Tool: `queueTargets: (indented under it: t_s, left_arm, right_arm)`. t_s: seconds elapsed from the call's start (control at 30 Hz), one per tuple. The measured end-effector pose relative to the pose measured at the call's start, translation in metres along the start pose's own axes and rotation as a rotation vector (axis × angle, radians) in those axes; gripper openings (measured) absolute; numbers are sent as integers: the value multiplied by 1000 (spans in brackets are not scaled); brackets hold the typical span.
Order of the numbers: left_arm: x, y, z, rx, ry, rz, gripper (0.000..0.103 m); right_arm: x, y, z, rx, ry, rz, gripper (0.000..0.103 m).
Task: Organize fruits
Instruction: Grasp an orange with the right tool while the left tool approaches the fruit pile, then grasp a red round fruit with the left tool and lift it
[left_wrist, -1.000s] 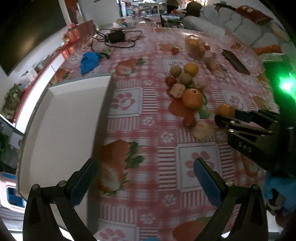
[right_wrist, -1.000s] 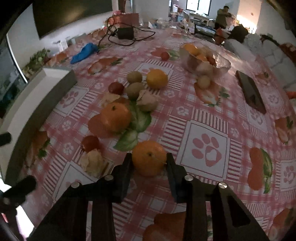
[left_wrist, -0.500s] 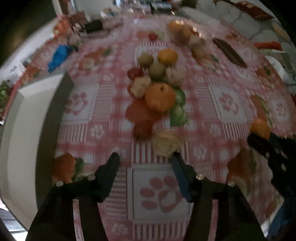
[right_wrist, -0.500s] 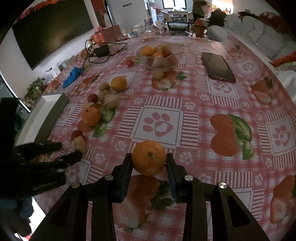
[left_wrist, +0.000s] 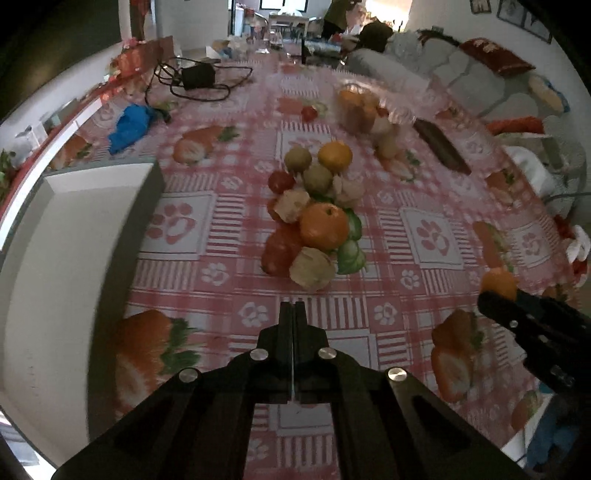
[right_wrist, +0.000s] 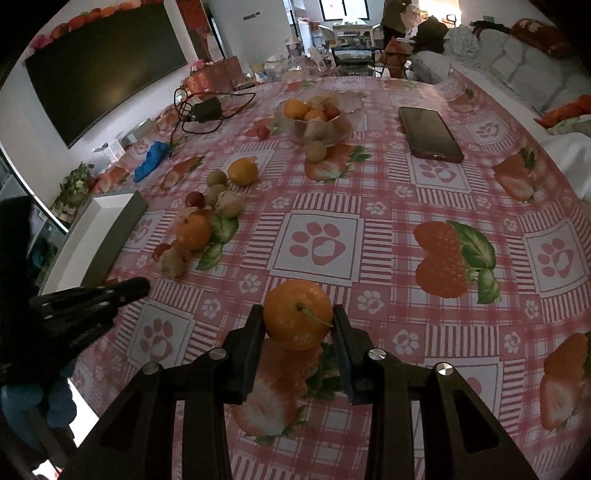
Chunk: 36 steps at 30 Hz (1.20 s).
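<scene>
Over the cloth, the left gripper (left_wrist: 293, 314) has snapped shut on nothing — missing the husked fruit (left_wrist: 312, 267) — while the right gripper (right_wrist: 298, 326) keeps clamping its orange (right_wrist: 297, 314).

A glossy printed tablecloth (right_wrist: 388, 192) carries a clear glass bowl (right_wrist: 317, 122), a glossy phone (right_wrist: 428, 134) and a dimpled-skinned orange (right_wrist: 297, 314).

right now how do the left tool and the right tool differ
The left tool is shut with nothing between its fingers, while the right tool is shut on an orange. The left tool points toward the pile of fruit beside the white tray; the right tool is off to the side, over bare tablecloth. Both are black two-finger tools pointing down at the table.
</scene>
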<state>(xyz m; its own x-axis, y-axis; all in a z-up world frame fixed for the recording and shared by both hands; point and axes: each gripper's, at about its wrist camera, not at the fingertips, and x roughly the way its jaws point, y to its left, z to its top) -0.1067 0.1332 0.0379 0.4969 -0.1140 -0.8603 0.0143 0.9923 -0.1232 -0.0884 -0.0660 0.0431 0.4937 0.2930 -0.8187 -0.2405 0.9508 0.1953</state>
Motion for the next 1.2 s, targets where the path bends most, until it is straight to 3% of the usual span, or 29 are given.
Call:
queueTargets:
  t_s: [0.4, 0.47, 0.53, 0.57, 0.87, 0.9, 0.93, 1.2]
  left_arm:
    - [11, 4, 10, 41, -5, -3, 2]
    - [17, 8, 13, 68, 5, -11, 14]
    - [25, 11, 16, 87, 14, 7, 41]
    - [29, 12, 18, 98, 8, 21, 43]
    - [51, -1, 31, 115, 12, 39, 43]
    - [52, -3, 31, 119, 3, 47, 40]
    - [53, -5, 32, 126, -1, 52, 25]
    - [23, 5, 27, 89, -9, 0, 24]
  right_arm:
    - [-6, 10, -3, -1, 1, -7, 37]
    - [-7, 10, -3, -4, 3, -15, 37]
    - [-7, 9, -3, -1, 3, -14, 37]
    - [-7, 9, -3, 0, 3, -13, 37]
    - [-2, 8, -3, 9, 10, -7, 37]
    - [-2, 8, -3, 11, 10, -8, 37]
    - [-2, 7, -3, 14, 11, -9, 37]
    - [-7, 12, 1, 20, 21, -12, 37]
